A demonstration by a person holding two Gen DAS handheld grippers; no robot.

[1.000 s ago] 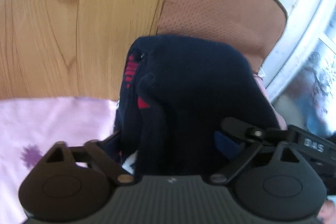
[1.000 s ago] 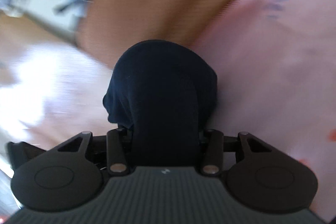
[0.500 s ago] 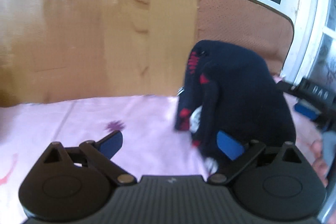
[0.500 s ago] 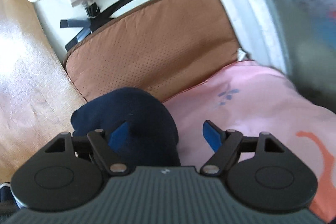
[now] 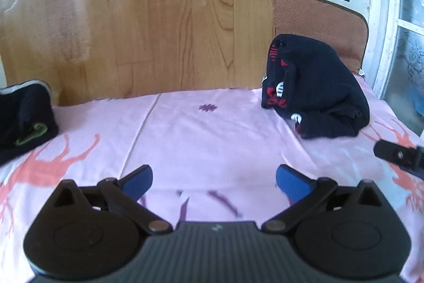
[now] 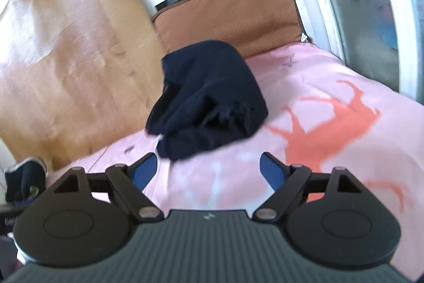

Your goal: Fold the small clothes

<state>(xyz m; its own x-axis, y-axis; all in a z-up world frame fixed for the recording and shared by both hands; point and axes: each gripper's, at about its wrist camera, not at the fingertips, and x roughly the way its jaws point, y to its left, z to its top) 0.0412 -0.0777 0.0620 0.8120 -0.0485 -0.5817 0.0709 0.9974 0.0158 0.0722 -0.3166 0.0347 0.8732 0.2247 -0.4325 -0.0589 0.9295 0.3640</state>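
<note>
Pink bedsheet (image 5: 212, 129) with orange deer prints, navy bundle dropped on it.

Your left gripper (image 5: 213, 178) and right gripper (image 6: 208, 167) both hang spread wide with nothing in them. That bunched navy garment (image 5: 315, 89) sits on the sheet against the brown cushion (image 5: 318, 17), and another dark piece of clothing (image 5: 23, 113) lies well apart at the sheet's left edge.

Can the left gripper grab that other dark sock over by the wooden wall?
Probably yes. The left hand-held gripper is open and empty, and only bare pink sheet lies between it and the dark sock on its left.
</note>
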